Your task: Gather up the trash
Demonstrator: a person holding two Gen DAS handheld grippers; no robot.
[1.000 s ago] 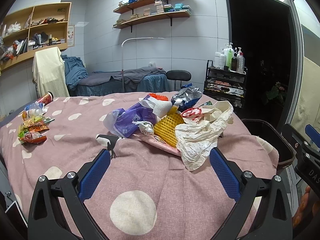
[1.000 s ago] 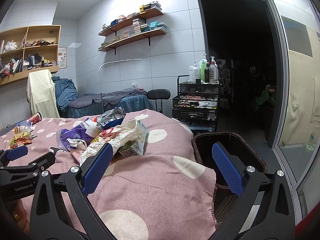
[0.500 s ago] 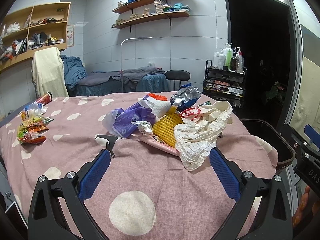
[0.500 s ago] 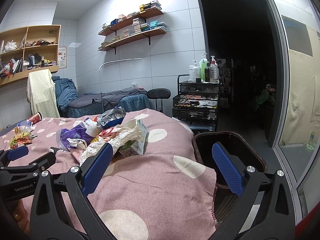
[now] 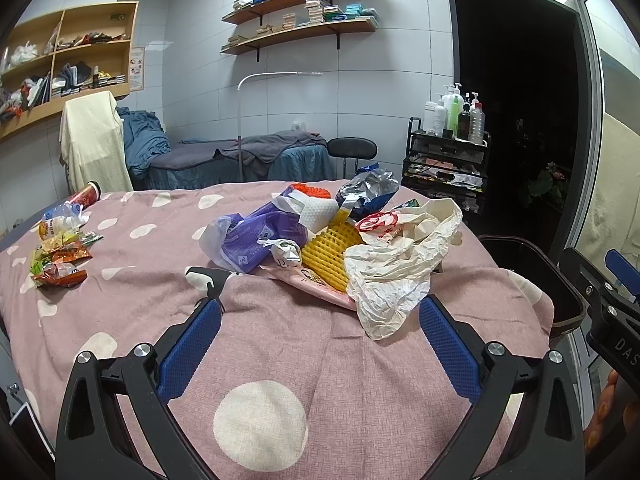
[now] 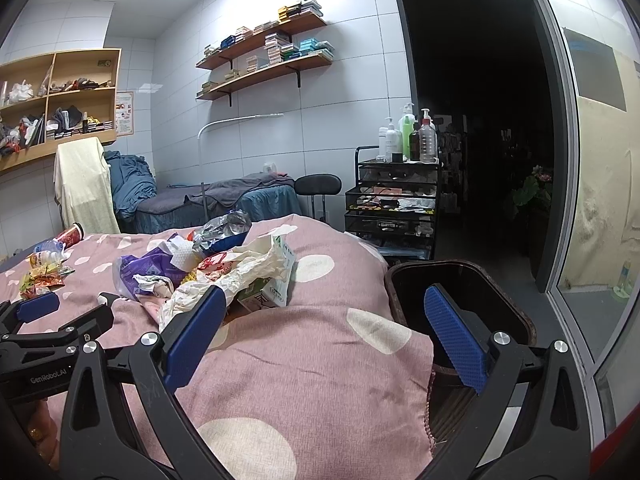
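**A:** Where are you in the job?

**B:** Right at the start, I'd say. The trash pile (image 5: pixel 332 240) sits mid-bed on the pink cover (image 5: pixel 280 344), untouched, and the bin (image 6: pixel 460 304) stands at the bed's right edge.

**A:** Next move?

**B:** I'd push my left gripper (image 5: pixel 320 344) forward onto the crumpled white bag (image 5: pixel 396 276), the nearest piece.

**A:** Jaws?

**B:** Both spread wide, holding nothing. My right gripper (image 6: pixel 326 344) hangs over the cover's edge, beside the bin.
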